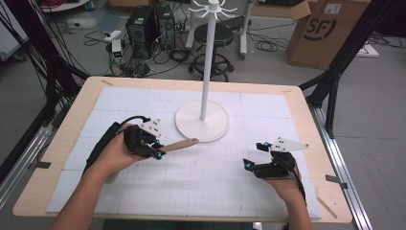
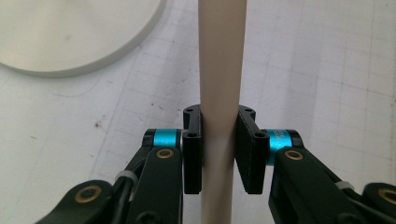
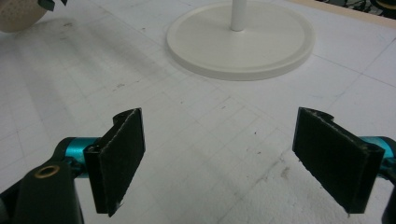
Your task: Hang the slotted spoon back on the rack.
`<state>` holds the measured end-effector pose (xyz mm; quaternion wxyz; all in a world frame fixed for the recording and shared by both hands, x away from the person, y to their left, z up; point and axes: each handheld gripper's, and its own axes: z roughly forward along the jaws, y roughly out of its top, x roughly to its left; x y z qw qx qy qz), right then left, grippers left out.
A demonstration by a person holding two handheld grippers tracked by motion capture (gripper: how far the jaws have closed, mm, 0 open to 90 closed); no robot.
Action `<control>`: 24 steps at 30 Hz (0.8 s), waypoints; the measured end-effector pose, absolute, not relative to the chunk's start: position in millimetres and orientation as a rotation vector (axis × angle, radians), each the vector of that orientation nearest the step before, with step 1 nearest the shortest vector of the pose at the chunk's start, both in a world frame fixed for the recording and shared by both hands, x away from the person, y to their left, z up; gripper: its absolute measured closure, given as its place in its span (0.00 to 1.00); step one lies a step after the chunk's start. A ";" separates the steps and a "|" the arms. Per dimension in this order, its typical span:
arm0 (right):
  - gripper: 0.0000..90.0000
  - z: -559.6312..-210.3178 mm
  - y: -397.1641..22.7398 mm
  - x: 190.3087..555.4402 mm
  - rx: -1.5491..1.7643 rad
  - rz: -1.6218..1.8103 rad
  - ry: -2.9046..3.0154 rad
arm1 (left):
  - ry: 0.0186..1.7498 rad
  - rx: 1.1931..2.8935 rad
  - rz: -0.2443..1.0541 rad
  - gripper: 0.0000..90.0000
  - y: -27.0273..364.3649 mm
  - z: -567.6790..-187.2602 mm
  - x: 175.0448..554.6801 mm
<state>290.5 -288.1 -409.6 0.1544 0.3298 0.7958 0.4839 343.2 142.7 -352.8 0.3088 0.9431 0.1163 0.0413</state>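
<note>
In the high view the left tongs [image 1: 155, 146] sit left of the table's middle, closed on a long wooden utensil [image 1: 184, 143] whose pale handle sticks out toward the round base of the white stand [image 1: 201, 123]. The utensil's other end runs back under the person's left hand [image 1: 117, 153], where a pale stub shows near the wrist; what kind of head it has is hard to tell from there.

The left gripper view gives the grip itself: both black pads [image 2: 249, 154] press flat against the beige handle [image 2: 220, 70], which runs straight up between them and out of the top of the picture. The white gridded mat [image 2: 327, 93] lies below, and a curved part of the stand's base [image 2: 70, 42] fills the upper left corner. The handle seems to be off the mat, though this close view does not settle it.

The right tongs [image 1: 261, 155] rest nearer the table's right edge, well apart from the utensil. The right gripper view shows their pads [image 3: 121, 154] standing wide with only mat between them. Beyond them lie the stand's base [image 3: 240, 44] and the foot of its pole, and at the upper left corner a rounded, speckled beige shape [image 3: 16, 16] is cut off by the picture's edge; it may be the utensil's head.

The stand's pole rises past the table's far edge in the high view, its hooked top [image 1: 213, 8] just inside the picture.
</note>
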 end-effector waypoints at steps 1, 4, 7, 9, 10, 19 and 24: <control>0.18 -409.7 -287.7 290.7 0.941 1.392 2.284 | 0.315 2.482 0.115 0.83 144.4 -349.9 342.2; 0.18 -409.0 -285.6 290.8 0.948 1.397 2.296 | 0.314 2.444 0.124 0.83 149.4 -340.1 339.7; 0.18 -407.9 -283.3 290.9 0.938 1.401 2.304 | 0.304 2.408 0.117 0.83 153.8 -329.0 336.7; 0.18 -407.5 -281.8 290.3 0.936 1.400 2.306 | 0.297 2.382 0.111 0.83 157.6 -320.6 333.5; 0.18 -408.0 -281.0 290.4 0.932 1.399 2.305 | 0.285 2.383 0.122 0.83 159.6 -316.9 333.0; 0.18 -409.6 -275.7 290.7 0.917 1.380 2.325 | 0.256 2.225 0.137 0.83 179.9 -287.0 321.0; 0.18 -404.6 -273.3 289.4 0.906 1.396 2.318 | 0.232 2.161 0.147 0.83 186.5 -277.8 317.5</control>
